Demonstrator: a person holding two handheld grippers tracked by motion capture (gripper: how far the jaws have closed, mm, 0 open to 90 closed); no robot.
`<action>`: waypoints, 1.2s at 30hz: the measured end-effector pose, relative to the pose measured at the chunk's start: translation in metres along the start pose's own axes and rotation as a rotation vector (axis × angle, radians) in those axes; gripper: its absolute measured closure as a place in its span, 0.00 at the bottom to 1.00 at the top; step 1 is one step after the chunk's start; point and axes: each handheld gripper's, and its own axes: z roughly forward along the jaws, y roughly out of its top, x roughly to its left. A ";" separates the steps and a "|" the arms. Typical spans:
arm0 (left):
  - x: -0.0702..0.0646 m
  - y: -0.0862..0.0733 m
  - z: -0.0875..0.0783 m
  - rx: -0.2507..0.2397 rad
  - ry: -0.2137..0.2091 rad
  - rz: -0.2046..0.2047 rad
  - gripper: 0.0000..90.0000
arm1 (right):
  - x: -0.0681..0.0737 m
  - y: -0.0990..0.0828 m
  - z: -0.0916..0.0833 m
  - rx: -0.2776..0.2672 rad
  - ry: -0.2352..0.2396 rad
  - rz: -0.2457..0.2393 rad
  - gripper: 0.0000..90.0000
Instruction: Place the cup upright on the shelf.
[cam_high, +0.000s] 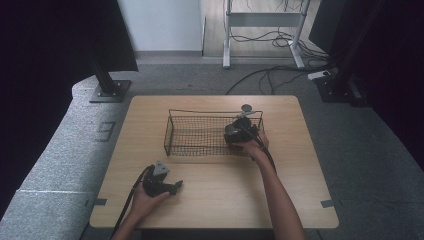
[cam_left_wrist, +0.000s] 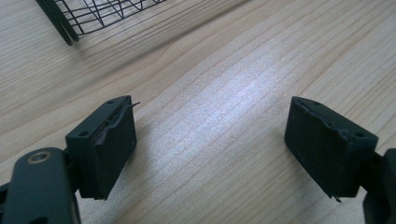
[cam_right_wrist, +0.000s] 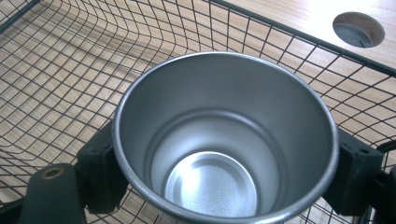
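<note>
A: Nearest me, what is the left gripper (cam_high: 176, 187) doing?

B: I rest it on the table (cam_high: 215, 200), jaws wide apart and empty.

A: And farther off?

B: My right gripper (cam_right_wrist: 224, 172) stands in the wire basket (cam_high: 192, 135), its jaws against a shiny, empty steel cup (cam_right_wrist: 224, 140), upright. I judge the placing nearly done; release and withdrawal remain.
</note>
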 end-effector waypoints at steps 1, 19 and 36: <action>0.000 0.000 0.000 0.000 0.000 0.000 0.18 | 0.000 0.000 0.000 0.001 -0.001 -0.001 0.18; 0.000 0.000 0.000 0.000 0.001 0.000 0.18 | -0.001 0.001 -0.006 0.009 0.009 -0.008 0.10; 0.000 0.000 0.000 0.000 0.000 0.000 0.18 | -0.005 0.001 -0.029 -0.119 0.030 0.036 0.09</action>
